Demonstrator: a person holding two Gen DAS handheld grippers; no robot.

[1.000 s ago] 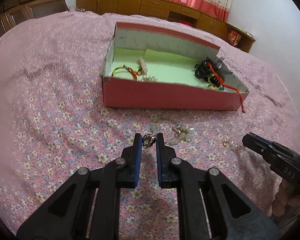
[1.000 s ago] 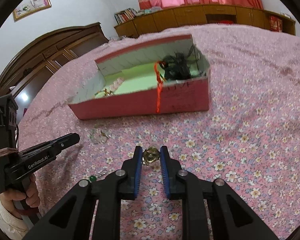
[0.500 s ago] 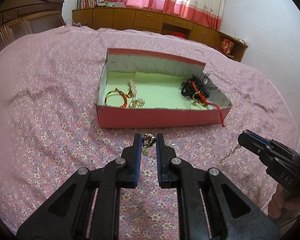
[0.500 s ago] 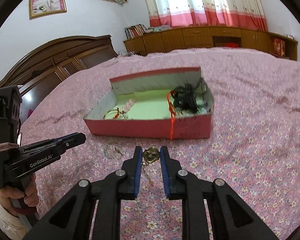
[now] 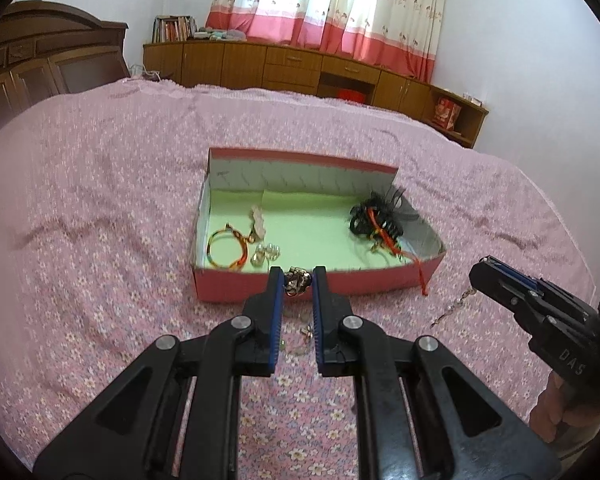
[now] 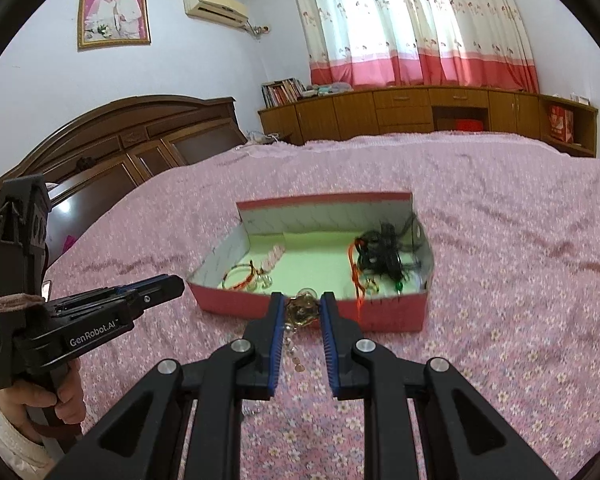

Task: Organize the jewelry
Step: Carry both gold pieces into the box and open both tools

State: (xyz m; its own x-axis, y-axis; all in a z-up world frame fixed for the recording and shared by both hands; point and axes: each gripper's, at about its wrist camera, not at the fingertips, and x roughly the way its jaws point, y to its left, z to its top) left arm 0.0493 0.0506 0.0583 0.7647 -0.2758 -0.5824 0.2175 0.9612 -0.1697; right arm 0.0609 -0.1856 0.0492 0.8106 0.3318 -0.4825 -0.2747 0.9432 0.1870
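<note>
Overhead, both jaws clench small trinkets above a pink flowered bed (image 5: 100,240); a red box (image 5: 236,292) at twelve o'clock, curtains (image 6: 420,24) and wooden cabinets (image 6: 400,112) beyond.

Matt pink floral cloth bedspread (image 5: 100,240); red cardboard box (image 5: 236,284) with a pale green paper lining; glossy dark wooden headboard (image 6: 140,144) (upper left); matt black plastic left claw (image 5: 298,280) holding a shiny metal trinket (image 5: 297,282).

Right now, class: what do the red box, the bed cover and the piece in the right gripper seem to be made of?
Red box: likely cardboard, matte, with thin folded walls and a pale lining.
Bed cover: soft printed fabric, which creases.
Piece clamped in the right gripper: apparently gold-toned metal, glinting; which metal cannot be told.
</note>
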